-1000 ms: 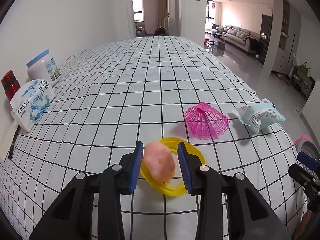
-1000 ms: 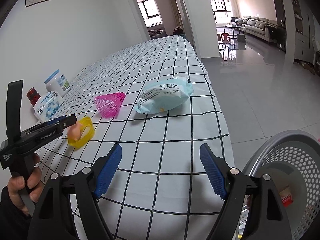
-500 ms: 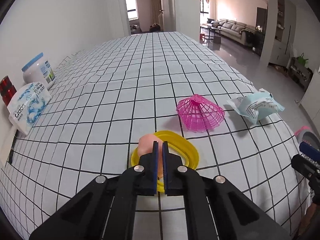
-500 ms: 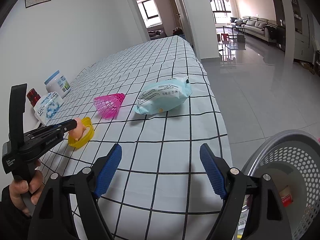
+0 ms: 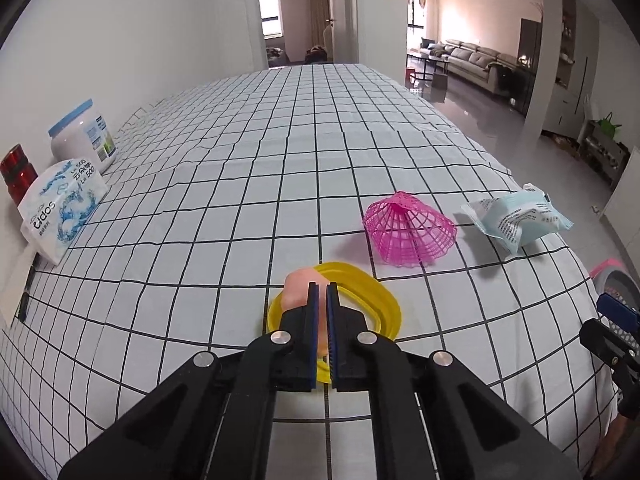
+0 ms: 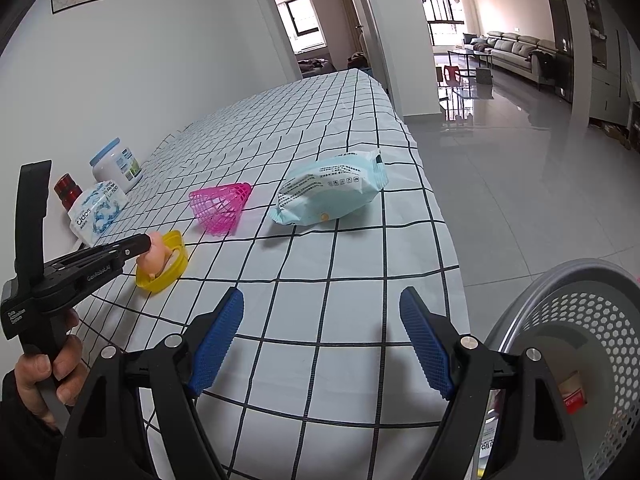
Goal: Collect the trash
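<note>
**Inspector:** Left gripper (image 5: 322,292)?

**Assistant:** Its fingers are pressed together on a soft peach-coloured lump (image 5: 299,287), squeezed thin between the pads. The lump sits in a yellow ring-shaped lid (image 5: 384,300) on the checked cloth of the worktop (image 5: 240,184).

**Inspector:** Right gripper (image 6: 320,336)?

**Assistant:** Fingers spread wide, nothing between them, above the near edge of the worktop. A grey perforated bin (image 6: 592,320) stands just to its right, beyond the edge.

**Inspector:** Other items?

**Assistant:** A pink mesh basket (image 5: 408,232) on its side and a pale blue wipes packet (image 5: 516,220) lie beside it. By the wall are a tissue pack (image 5: 60,208), a white jar (image 5: 86,136) and a red can (image 5: 16,172).
</note>
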A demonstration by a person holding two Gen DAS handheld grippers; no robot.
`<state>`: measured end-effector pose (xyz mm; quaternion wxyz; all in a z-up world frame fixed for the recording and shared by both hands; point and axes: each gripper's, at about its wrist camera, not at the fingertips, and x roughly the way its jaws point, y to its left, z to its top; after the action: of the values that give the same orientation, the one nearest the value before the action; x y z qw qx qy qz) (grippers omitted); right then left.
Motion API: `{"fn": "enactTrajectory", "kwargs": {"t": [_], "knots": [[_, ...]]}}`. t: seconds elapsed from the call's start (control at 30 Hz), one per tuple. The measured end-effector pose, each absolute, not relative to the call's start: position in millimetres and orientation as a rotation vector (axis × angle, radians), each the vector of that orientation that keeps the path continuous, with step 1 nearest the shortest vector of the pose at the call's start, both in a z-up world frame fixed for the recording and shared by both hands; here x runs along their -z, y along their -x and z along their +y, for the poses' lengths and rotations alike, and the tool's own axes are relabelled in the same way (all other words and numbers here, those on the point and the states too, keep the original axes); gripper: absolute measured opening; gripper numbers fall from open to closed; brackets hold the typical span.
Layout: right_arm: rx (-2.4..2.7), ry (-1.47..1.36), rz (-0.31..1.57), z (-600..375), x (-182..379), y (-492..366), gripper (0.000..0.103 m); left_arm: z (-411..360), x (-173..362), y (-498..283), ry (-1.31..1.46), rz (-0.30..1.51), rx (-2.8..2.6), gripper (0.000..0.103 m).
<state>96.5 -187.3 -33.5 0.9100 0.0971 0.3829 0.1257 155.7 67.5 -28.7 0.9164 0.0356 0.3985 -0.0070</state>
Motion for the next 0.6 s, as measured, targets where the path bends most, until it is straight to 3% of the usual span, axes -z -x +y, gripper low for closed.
{"fn": "enactTrajectory", "kwargs": {"t": [0.13,0.27,0.6], "knots": [[-0.26,-0.2,0.789,-187,34,-96,0.077,67,29,-155,-0.068,0.814,0.027,0.008],[-0.26,-0.2,0.789,-187,34,-97,0.077,71,25,-153,-0.037,0.799,0.044,0.002],[-0.259,-0.198,0.794,-186,35,-97,0.077,75,11,-148,-0.027,0.746,0.03,0.004]]}}
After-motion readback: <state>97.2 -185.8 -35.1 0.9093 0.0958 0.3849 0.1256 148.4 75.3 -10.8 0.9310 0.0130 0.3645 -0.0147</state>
